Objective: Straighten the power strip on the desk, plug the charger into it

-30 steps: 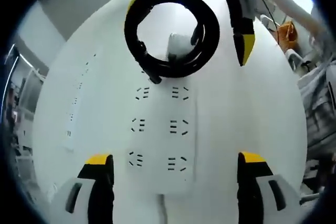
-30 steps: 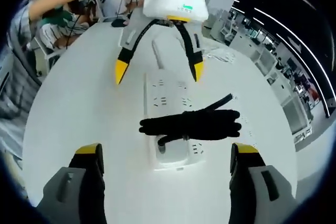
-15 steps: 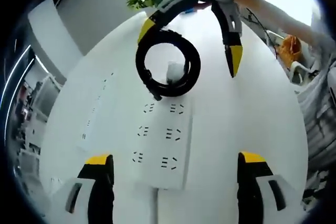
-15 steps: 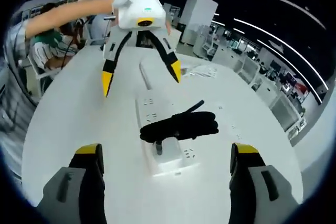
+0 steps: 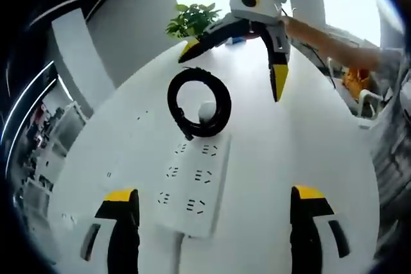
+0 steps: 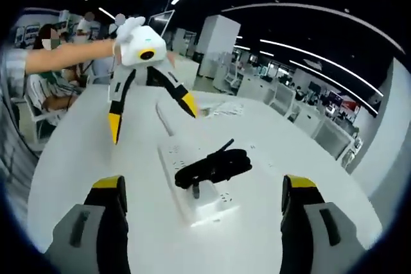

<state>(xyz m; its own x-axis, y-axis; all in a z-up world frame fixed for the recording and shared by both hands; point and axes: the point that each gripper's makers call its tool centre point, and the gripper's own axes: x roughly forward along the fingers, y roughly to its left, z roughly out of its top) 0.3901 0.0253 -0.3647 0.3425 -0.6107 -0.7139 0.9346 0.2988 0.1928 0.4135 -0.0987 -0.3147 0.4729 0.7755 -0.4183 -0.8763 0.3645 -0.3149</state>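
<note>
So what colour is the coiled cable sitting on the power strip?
Black. The coiled cable on the white power strip shows best in the left gripper view.

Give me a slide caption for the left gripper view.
Open left tongs hover over a white power strip on the desk, coiled black charger cable at its far end, right tongs opposite.

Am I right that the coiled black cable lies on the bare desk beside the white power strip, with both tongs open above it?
Not quite. The coiled black cable lies on top of the white power strip, at one end with the charger, not beside it on the desk; the right gripper view shows this. Both the left tongs and right tongs are open.
</note>
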